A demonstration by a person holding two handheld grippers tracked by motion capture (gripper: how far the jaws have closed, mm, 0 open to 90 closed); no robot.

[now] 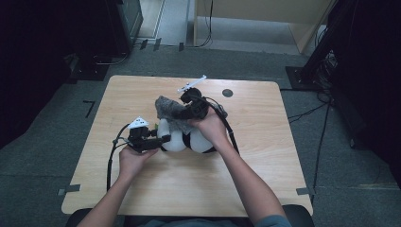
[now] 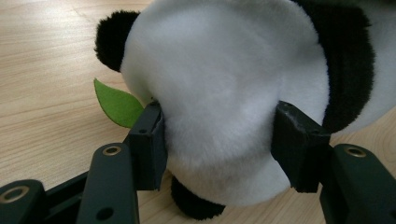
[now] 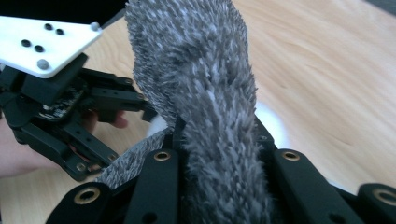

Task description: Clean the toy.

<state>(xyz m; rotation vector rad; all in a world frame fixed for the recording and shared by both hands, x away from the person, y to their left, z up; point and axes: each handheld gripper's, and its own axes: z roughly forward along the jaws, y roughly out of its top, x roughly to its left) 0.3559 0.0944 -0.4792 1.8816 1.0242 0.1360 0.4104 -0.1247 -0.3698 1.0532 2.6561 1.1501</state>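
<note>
- My left gripper point(image 2: 219, 140) is clamped on the white plush body of the black-and-white stuffed panda toy point(image 2: 224, 88), pinning it to the light wooden table point(image 2: 42, 70).
- My right gripper point(image 3: 217, 140) pinches the fuzzy grey fabric garment point(image 3: 201, 74), lifted above the panda.
- Risk, as I judge it: the soft pile slips from my right jaws, or tugging drags the panda sideways out of my left hold.

Each matte black plastic claw point(image 1: 163, 139) carries brass-ringed screw holes along its jaws. A white three-cornered plate point(image 1: 138, 123) tops it, and a black cable point(image 1: 111, 161) trails behind.
</note>
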